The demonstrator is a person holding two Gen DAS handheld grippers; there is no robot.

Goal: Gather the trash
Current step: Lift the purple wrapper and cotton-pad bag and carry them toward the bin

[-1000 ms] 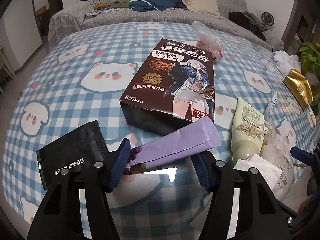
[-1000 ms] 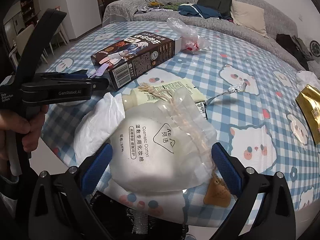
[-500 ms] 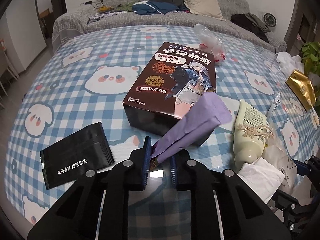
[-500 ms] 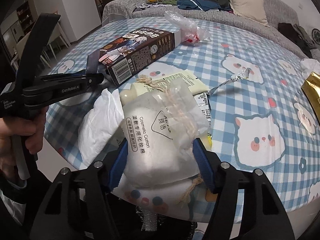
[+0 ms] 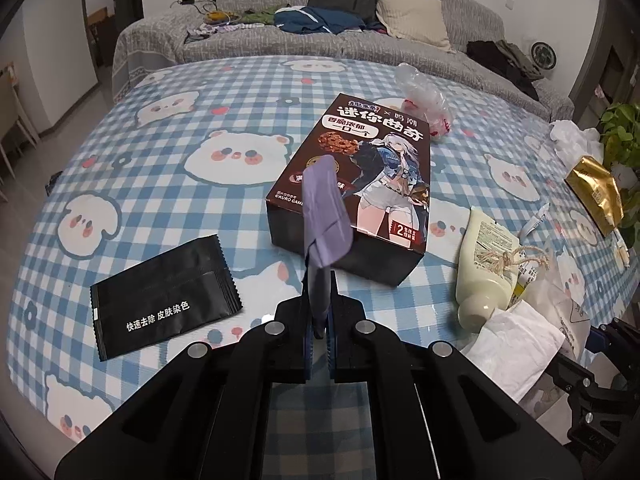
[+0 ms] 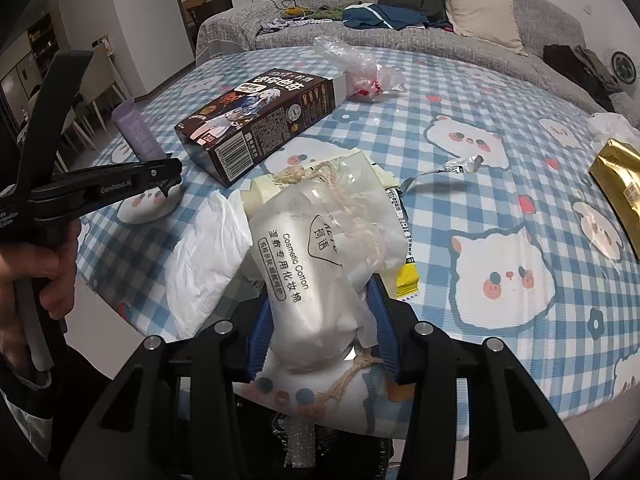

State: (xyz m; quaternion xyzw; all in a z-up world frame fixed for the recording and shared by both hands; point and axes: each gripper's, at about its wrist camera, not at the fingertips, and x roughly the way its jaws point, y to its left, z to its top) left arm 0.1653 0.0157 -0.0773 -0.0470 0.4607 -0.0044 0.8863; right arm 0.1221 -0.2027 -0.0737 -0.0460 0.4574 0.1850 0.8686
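Observation:
My left gripper (image 5: 319, 292) is shut on the lower end of a purple wrapper (image 5: 324, 208), which stands up out of the jaws in front of the cookie box. From the right wrist view that gripper (image 6: 172, 168) shows at the left, in a person's hand, with the purple wrapper (image 6: 136, 132) above it. The jaws of my right gripper (image 6: 320, 296) are closing on a translucent cosmetic cotton bag (image 6: 316, 248). Both blue pads press into its sides at the table's near edge. A twine drawstring hangs from the bag.
On the blue checked tablecloth (image 5: 160, 208) lie a brown cookie box (image 5: 360, 184), a black sachet (image 5: 160, 300), a cream tube (image 5: 484, 256), a white tissue (image 5: 516, 348), a gold packet (image 5: 596, 192) and a clear plastic bag (image 5: 424, 100). A grey sofa stands behind.
Both grippers went from wide open to closed. The left one pinched the purple wrapper and tipped it upright. The right one squeezed the cotton bag, which now bulges upward.

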